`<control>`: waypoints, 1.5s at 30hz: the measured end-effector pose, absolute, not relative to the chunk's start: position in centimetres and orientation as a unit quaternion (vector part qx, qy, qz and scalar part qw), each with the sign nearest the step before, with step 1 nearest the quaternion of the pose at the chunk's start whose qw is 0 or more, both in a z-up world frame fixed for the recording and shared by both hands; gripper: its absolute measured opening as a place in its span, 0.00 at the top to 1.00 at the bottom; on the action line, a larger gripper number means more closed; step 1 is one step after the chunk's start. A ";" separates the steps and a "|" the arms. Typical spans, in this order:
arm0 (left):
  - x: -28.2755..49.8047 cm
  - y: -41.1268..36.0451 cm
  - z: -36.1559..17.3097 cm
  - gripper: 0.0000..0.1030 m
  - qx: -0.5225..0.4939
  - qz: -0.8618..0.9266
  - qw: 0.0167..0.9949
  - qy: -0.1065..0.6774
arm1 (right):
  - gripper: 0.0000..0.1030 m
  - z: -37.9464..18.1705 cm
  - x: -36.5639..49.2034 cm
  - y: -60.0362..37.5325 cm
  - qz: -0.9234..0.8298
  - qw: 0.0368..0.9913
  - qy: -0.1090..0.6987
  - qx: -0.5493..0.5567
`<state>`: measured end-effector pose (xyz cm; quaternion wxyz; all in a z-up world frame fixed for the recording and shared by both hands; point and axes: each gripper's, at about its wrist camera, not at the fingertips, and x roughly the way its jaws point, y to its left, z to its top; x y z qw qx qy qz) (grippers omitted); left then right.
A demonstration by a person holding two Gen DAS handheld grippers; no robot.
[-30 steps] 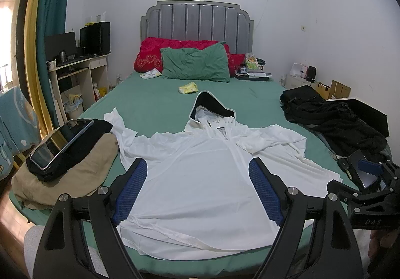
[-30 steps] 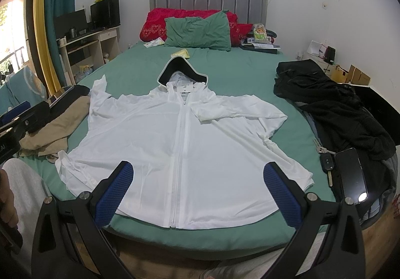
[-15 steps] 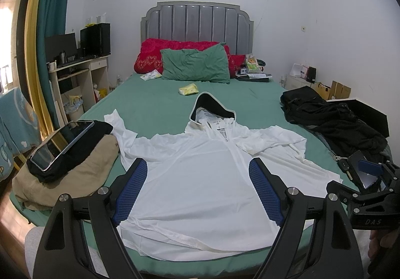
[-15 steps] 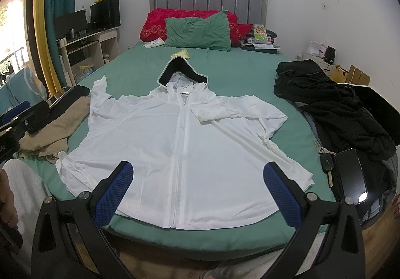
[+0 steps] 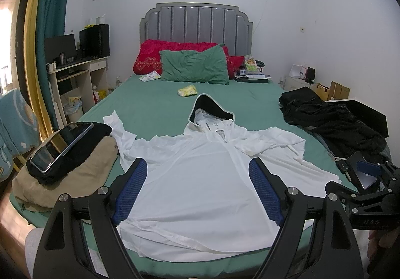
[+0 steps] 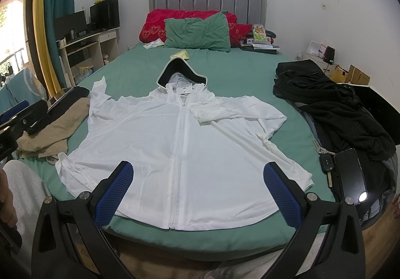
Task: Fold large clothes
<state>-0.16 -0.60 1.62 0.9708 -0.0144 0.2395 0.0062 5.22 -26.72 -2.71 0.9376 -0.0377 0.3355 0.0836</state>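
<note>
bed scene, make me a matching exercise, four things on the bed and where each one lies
Things:
1. white hooded jacket
2. black clothes pile
3. tan folded garment
4. green pillow

Places:
A. against the headboard, in front of the red pillows
B. left edge of the bed, under a black item
C. spread flat in the middle, hood toward the headboard
D. right side of the bed, beyond the keys and phone

Pairs: 1-C, 2-D, 3-B, 4-A
</note>
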 end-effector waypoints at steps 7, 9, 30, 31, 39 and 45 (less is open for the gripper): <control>-0.1 -0.7 1.7 0.17 -0.013 0.005 0.971 0.239 | 0.00 -2.6 5.2 -26.8 0.084 0.937 0.336 -0.038; 0.1 -1.0 2.1 0.17 -0.012 0.002 0.971 0.238 | 0.00 -2.6 5.2 -26.8 0.084 0.937 0.335 -0.040; 17.0 4.8 -8.0 0.17 -0.019 -0.041 0.926 0.376 | 0.27 -12.0 25.2 -27.3 0.121 0.892 0.384 -0.206; 18.3 5.3 -8.7 0.17 -0.018 -0.038 0.924 0.380 | 0.30 -12.8 26.4 -26.8 0.122 0.887 0.383 -0.228; 22.8 8.3 -13.3 0.17 -0.029 -0.023 0.914 0.404 | 0.37 -19.5 33.4 -23.4 0.137 0.846 0.376 -0.351; 23.8 9.8 -14.4 0.17 -0.028 -0.017 0.906 0.422 | 0.96 -19.8 36.3 -21.9 0.174 0.860 0.365 -0.310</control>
